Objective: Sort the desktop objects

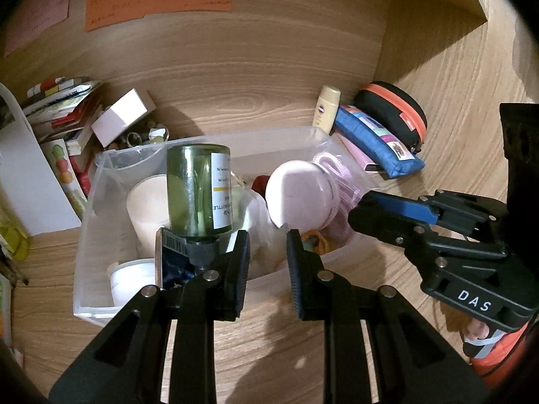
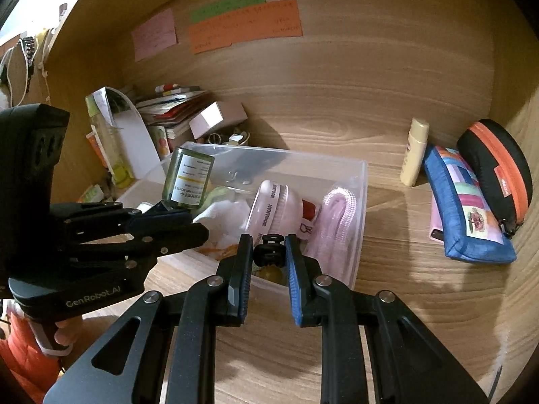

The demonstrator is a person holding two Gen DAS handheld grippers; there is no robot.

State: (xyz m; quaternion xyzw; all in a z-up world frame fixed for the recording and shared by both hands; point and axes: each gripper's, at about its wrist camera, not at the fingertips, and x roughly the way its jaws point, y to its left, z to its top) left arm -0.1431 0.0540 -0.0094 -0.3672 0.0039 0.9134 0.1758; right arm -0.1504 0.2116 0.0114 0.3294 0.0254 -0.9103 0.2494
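A clear plastic bin (image 1: 88, 222) (image 2: 360, 181) stands on the wooden desk and holds a pink round brush (image 1: 296, 195) (image 2: 279, 208), pink cord (image 2: 333, 222), white cloth and jars. My left gripper (image 1: 267, 256) (image 2: 188, 225) hovers over the bin's near edge with its jaws apart. A green spray bottle (image 1: 198, 188) (image 2: 188, 178) sits inverted just left of its left finger, which seems to touch the neck. My right gripper (image 2: 268, 252) (image 1: 357, 212) is shut on a small black hair clip (image 2: 268, 254) at the bin's near wall.
A blue pencil pouch (image 2: 468, 208) (image 1: 377, 141), a black-and-orange case (image 2: 495, 165) (image 1: 394, 111) and a cream bottle (image 2: 416, 151) (image 1: 326, 107) lie to the right. Books, a pink box (image 1: 121, 114) (image 2: 215, 118) and trinkets crowd the back left. Sticky notes (image 2: 242, 23) hang on the back panel.
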